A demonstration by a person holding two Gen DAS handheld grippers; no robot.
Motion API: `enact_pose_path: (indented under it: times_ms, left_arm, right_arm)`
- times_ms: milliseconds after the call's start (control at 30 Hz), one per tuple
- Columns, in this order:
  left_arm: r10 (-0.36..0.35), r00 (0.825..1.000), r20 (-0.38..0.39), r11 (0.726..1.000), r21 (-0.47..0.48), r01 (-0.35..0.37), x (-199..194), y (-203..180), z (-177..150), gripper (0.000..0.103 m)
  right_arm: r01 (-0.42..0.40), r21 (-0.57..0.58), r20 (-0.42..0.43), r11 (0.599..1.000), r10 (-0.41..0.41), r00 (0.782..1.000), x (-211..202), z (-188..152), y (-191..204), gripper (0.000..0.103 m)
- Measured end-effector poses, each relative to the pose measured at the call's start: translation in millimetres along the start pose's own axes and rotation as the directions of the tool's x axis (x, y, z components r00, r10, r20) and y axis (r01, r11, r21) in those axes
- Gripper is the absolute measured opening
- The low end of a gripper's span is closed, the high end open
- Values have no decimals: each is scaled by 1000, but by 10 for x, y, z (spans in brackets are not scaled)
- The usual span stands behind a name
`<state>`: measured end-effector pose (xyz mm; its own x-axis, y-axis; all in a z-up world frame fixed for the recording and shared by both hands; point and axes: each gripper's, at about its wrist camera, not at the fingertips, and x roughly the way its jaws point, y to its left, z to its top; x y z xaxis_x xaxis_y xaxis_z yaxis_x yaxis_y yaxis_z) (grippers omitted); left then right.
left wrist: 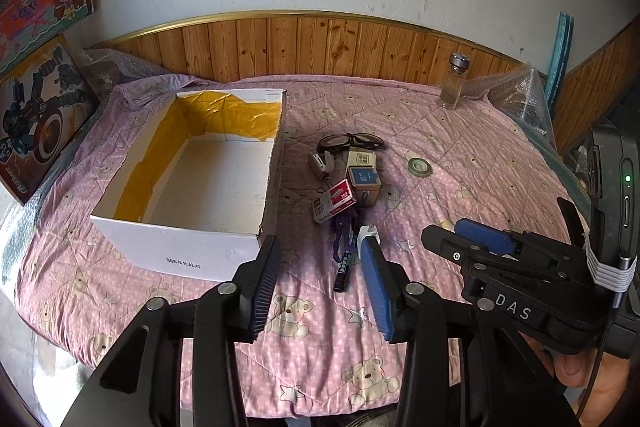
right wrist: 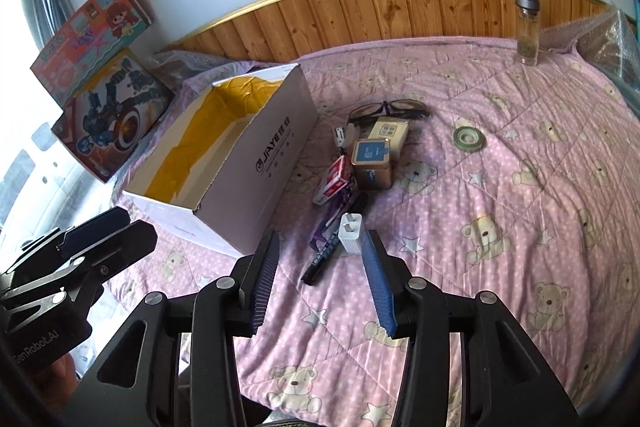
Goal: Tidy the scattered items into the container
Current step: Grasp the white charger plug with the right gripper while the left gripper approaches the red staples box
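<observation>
Left gripper [left wrist: 320,267] jaws apart, nothing between them, hovering above the pink bear-print quilt [left wrist: 460,155] near its front edge. Right gripper [right wrist: 320,267] same: jaws spread, empty, also over the quilt. Each shows in the other's view, side on.

Just ahead of the fingertips: white plug-in charger block [right wrist: 351,231] lying on the quilt, touching the black marker pen [right wrist: 320,267] beside it; purple strap [right wrist: 320,233] tangled alongside the pen.

Next out, the cluster: red-and-white staple box [left wrist: 334,201], bronze square tin with blue lid [left wrist: 363,183], cream small carton [left wrist: 361,159] behind the tin, small white stapler-like item [left wrist: 320,164] to the left, black-framed glasses [left wrist: 351,142] at the back. All packed tight, touching or nearly so. Roll of clear tape [left wrist: 419,167] lies apart to the right.

Container: white cardboard shoebox with yellow tissue lining [left wrist: 192,243], open top, left of the cluster, just beside it. Inside only the tissue along the walls; bare white floor visible.

Far right corner: clear glass bottle with metal cap [left wrist: 453,83], upright, well apart from the rest. Bubble wrap [left wrist: 516,95] at the quilt edges.

Beyond: wood-panel wainscot [left wrist: 320,43] with gold trim, scuffed white plaster wall above. Two colourful toy boxes [left wrist: 36,75] lean at the left.
</observation>
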<state>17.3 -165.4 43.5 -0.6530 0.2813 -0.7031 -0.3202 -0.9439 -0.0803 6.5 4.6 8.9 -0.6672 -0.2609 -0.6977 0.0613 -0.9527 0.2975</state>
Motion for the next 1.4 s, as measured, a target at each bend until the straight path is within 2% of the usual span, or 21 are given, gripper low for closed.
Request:
enact_pose_path:
  times_ms: [233,400,633,800,1033,1067,1133,1200,1400]
  left_arm:
    - [-7,999,-40,1000,-21,6,329,44,55,56]
    - [-47,997,-60,998,-55,44,608,125,67,57]
    - [-96,987,-126,994,-65,89,962,169,-119,57]
    - [-116,980,-160,992,-64,107,1169,137,-141,57]
    - [-128,978,-166,991,-65,119,1326,149,-53,57]
    - [-133,976,-170,990,-66,123,1359,151,-41,57]
    - [-146,973,-178,988,-68,136,1413,136,-19,57]
    - [-154,971,-185,988,-61,145,1479,93,4,57]
    - [-143,964,-222,990,-41,137,1812,-43,45,57]
  right_arm:
    - [-19,35,-66,999,21,998,335,-3,-180,47]
    - [-29,59,-128,998,37,991,632,-34,-302,47]
    - [-59,77,-201,995,74,977,1030,-106,-348,47]
    - [-46,55,-222,997,57,973,1214,-100,-373,47]
    - [-56,39,-250,998,63,966,1508,-68,-416,47]
    - [-55,39,-252,998,63,966,1544,-60,-424,46]
    - [-46,50,-251,998,57,966,1595,-42,-465,32]
    - [-39,67,-247,997,55,967,1616,-29,-528,25]
    - [-50,123,-234,991,77,969,1563,-17,-734,23]
